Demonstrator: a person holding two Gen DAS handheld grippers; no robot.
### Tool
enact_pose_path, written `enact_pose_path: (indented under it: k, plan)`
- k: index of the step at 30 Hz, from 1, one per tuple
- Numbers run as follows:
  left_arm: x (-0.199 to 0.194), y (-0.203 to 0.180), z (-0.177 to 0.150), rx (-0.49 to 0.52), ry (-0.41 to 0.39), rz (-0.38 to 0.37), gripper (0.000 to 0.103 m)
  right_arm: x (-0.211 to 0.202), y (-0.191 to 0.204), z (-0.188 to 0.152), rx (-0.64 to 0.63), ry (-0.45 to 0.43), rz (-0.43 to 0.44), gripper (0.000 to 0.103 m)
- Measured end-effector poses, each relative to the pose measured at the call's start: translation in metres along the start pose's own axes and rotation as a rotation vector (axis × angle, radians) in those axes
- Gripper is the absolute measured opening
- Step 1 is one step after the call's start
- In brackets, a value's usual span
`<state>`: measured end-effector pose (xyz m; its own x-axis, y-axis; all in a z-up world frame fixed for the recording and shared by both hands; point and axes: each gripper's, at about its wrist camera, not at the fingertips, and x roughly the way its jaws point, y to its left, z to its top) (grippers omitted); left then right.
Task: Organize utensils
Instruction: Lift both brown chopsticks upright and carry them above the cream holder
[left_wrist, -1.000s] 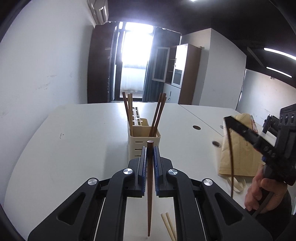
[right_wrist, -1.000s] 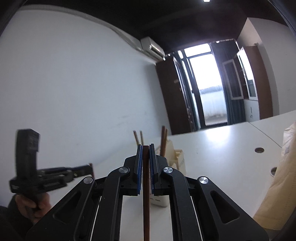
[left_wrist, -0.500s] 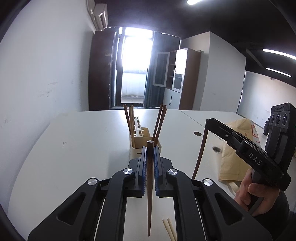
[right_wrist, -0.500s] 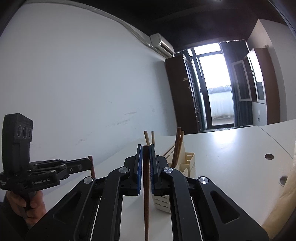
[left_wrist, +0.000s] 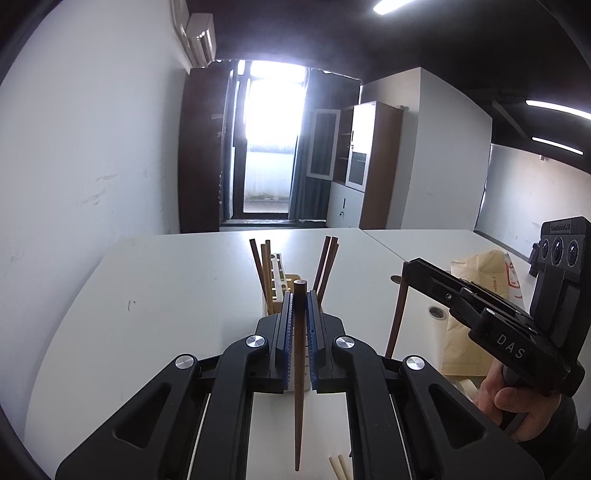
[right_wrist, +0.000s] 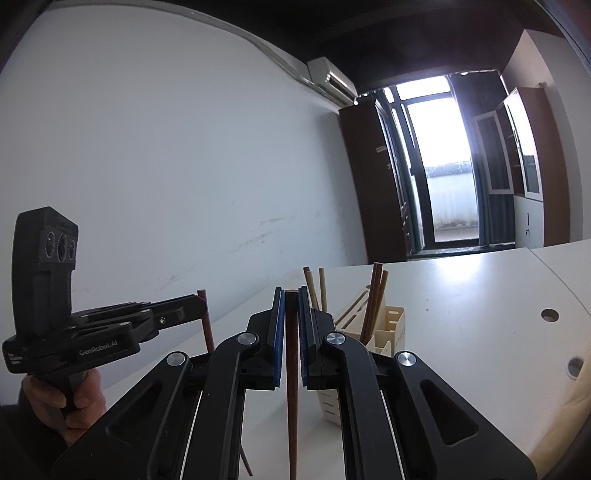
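Note:
My left gripper (left_wrist: 300, 295) is shut on a dark brown chopstick (left_wrist: 298, 387) that hangs tip down above the table. My right gripper (right_wrist: 291, 293) is shut on another dark brown chopstick (right_wrist: 291, 398), also tip down. A cream utensil holder (right_wrist: 384, 332) stands just beyond both grippers, with several light and dark chopsticks (left_wrist: 325, 266) upright in it; in the left wrist view my fingers hide most of it. The right gripper also shows in the left wrist view (left_wrist: 406, 264), the left one in the right wrist view (right_wrist: 201, 295).
Two light chopsticks (left_wrist: 341, 467) lie on the white table (left_wrist: 166, 295) below my left gripper. A brown paper bag (left_wrist: 476, 295) lies to the right. Cable holes (right_wrist: 549, 315) are in the tabletop. A white wall runs along the left.
Both grippers have risen and tilted up, still holding their chopsticks. The right gripper has swung closer to the holder and the left gripper.

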<state>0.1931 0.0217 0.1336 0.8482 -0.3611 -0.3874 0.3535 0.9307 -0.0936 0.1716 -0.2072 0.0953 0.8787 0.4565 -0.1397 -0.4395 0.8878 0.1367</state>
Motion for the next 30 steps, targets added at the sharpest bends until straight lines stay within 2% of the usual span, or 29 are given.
enact_pose_path:
  k: [10, 21, 25, 30]
  plan:
    - [-0.003, -0.007, 0.038, 0.043, -0.08, 0.006, 0.007, 0.0, 0.005, 0.042, -0.026, -0.079, 0.002, 0.008]
    - [0.001, -0.012, 0.084, 0.053, -0.194, 0.022, 0.007, 0.001, 0.004, 0.092, -0.052, -0.247, -0.031, 0.008]
    - [0.004, -0.008, 0.094, 0.034, -0.24, 0.021, 0.007, 0.003, 0.0, 0.1, -0.049, -0.304, -0.038, 0.008]
    - [0.006, -0.004, 0.093, 0.005, -0.321, 0.034, 0.007, 0.013, -0.012, 0.098, -0.019, -0.335, -0.047, 0.008]
